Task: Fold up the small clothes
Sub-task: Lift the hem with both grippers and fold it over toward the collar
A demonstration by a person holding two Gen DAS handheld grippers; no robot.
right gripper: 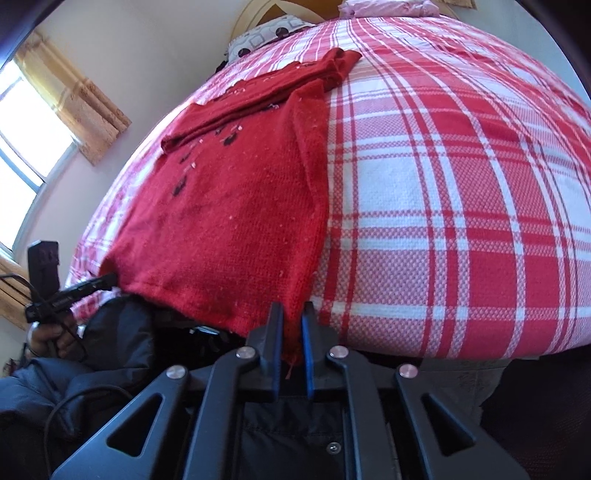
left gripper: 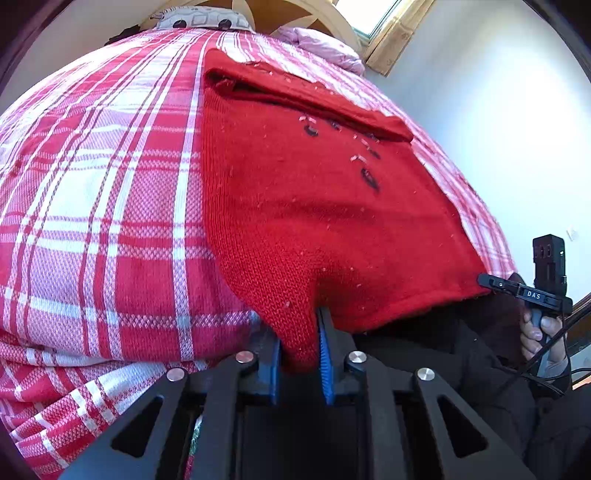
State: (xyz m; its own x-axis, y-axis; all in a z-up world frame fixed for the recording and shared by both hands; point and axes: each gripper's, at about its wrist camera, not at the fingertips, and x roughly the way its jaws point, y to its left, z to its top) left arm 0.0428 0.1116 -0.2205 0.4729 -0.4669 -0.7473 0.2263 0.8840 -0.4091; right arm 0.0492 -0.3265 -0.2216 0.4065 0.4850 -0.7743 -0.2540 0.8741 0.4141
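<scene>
The red knitted sweater (left gripper: 314,206) lies flat on the red-and-white plaid bedspread (left gripper: 110,206), its long axis running from the near bed edge toward the pillows (left gripper: 201,20), a sleeve folded across its far end. At its near hem, the left gripper (left gripper: 301,343) and right gripper (right gripper: 293,339) each pinch a corner.

One red knitted sweater (left gripper: 314,206) lies on one bed with a red and white checked cover (left gripper: 110,206). Two hand-held grippers: the left hand-held gripper (left gripper: 301,343) at six o'clock, the right hand-held gripper (right gripper: 293,343). Two pillows at twelve o'clock: one patterned pillow (left gripper: 203,18), one pink pillow (left gripper: 321,44). One window (right gripper: 26,136) with one yellow curtain (right gripper: 74,99).
</scene>
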